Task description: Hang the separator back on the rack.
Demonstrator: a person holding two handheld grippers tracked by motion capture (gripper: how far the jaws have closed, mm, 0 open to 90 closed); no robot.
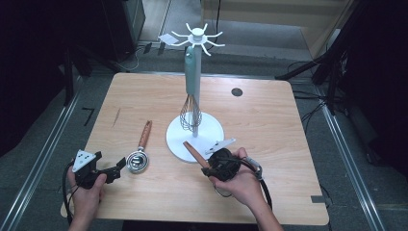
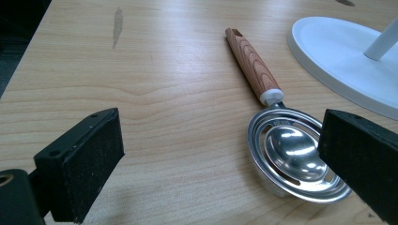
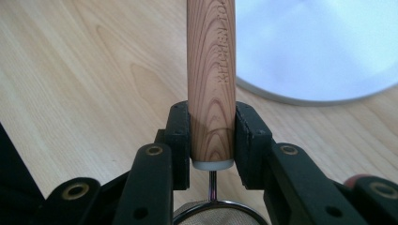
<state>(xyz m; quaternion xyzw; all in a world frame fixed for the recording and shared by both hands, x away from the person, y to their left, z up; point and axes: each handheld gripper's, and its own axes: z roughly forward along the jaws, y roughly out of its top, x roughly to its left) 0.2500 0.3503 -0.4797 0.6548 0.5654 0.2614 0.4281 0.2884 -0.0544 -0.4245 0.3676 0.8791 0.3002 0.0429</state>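
Two wood-handled utensils are in play. Nearest the person, the right gripper (image 3: 212, 140) is clamped on the round wooden handle (image 3: 211, 70) of a strainer-like utensil, close to the white collar where a thin wire leads down to a metal ring; in the high view this handle (image 1: 195, 154) is seen slanting up beside the stand's base. The handle is judged stiff and light, its smooth varnished grain likely to slip unless gripped squarely, as it is now. Embossed lettering runs along the handle, beginning "KITCHEN"; the rest cannot be read.

At the near left, the left gripper (image 1: 113, 172) is spread wide and grasps nothing. Just ahead of it the polished steel egg separator with a wooden handle (image 2: 286, 150) lies flat on the pale wooden table (image 1: 269, 125). Its bowl is judged hard and slippery, so the handle would be the better hold. Small stamped writing on its rim is illegible.

Farther off stands the white round-based utensil stand (image 1: 195, 130), with a wire whisk with a pale green handle (image 1: 191, 103) hung from it.
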